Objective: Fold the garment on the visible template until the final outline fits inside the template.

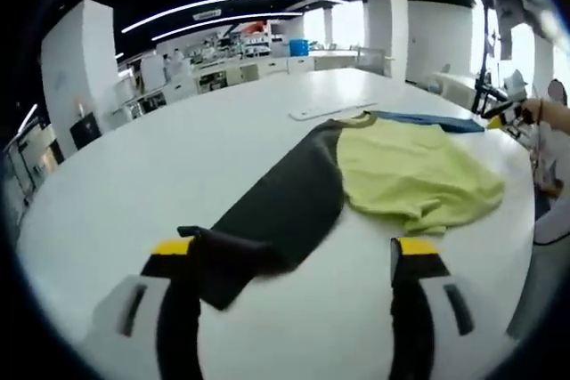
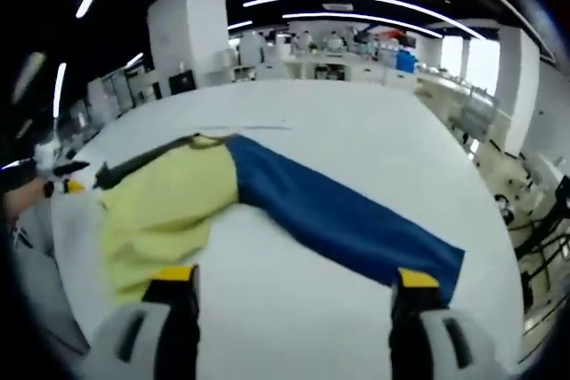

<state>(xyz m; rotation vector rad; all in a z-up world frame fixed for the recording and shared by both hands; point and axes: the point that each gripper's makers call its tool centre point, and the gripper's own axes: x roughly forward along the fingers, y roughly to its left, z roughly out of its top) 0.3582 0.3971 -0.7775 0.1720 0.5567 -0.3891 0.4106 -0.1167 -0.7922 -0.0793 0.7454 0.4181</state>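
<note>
garment (image 1: 392,175): 1, two sleeves spread | left gripper (image 1: 298,260): jaws apart | right gripper (image 2: 294,291): jaws apart

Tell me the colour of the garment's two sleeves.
One sleeve is dark grey, left gripper view; the other sleeve is blue, right gripper view.

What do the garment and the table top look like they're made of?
Garment: soft matte knit fabric, probably cotton jersey; it wrinkles and lies limp, with a yellow body, dark sleeve and blue sleeve. Table: smooth white hard surface, likely laminate; faint sheen, no texture.
</note>
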